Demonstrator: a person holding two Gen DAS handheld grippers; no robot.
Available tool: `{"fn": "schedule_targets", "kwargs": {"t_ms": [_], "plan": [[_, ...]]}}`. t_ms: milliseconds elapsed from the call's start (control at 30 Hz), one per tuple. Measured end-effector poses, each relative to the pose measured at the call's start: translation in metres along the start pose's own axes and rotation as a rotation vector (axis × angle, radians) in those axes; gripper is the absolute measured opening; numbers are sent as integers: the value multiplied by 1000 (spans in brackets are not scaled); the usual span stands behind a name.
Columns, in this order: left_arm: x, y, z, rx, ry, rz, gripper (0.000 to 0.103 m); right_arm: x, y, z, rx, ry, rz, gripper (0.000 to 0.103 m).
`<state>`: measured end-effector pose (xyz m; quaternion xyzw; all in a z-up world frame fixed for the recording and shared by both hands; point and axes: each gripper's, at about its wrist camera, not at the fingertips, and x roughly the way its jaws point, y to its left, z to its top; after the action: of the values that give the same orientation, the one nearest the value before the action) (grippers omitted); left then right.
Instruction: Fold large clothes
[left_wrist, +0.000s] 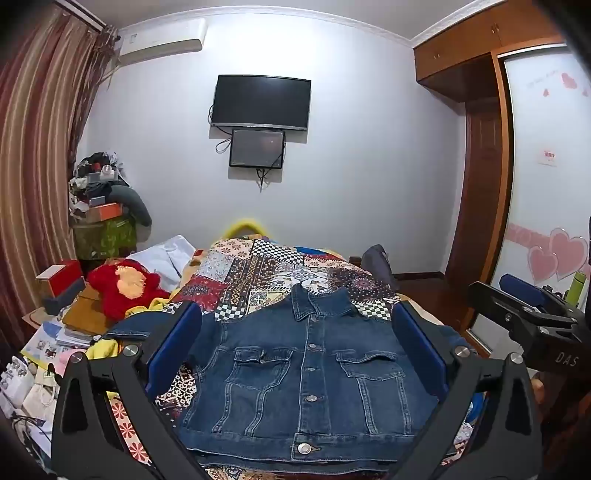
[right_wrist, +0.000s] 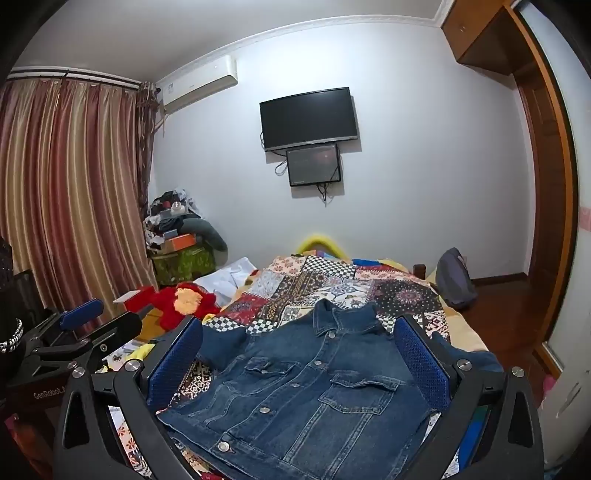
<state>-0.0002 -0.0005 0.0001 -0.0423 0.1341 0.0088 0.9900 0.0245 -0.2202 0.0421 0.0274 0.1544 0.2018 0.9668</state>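
I am holding the left gripper (left_wrist: 295, 347) and the right gripper (right_wrist: 297, 362) spread wide, gripping nothing. The denim jacket (left_wrist: 306, 373) is lying buttoned and face up at twelve o'clock between each pair of jaws, collar pointing away, on the patchwork quilt (left_wrist: 258, 269).

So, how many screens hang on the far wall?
2. A large dark television hangs in the middle of the wall, and a smaller screen hangs directly below it, touching its lower edge. Both are off or dark. No others are visible.
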Motion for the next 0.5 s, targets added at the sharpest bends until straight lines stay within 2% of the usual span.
{"fn": "schedule_targets", "kwargs": {"t_ms": [367, 500], "plan": [[6, -6, -5, -7, 13, 0, 103, 4, -1, 0, 3, 8, 1, 103], [4, 3, -4, -19, 15, -8, 103, 3, 1, 0, 1, 7, 0, 103]]}}
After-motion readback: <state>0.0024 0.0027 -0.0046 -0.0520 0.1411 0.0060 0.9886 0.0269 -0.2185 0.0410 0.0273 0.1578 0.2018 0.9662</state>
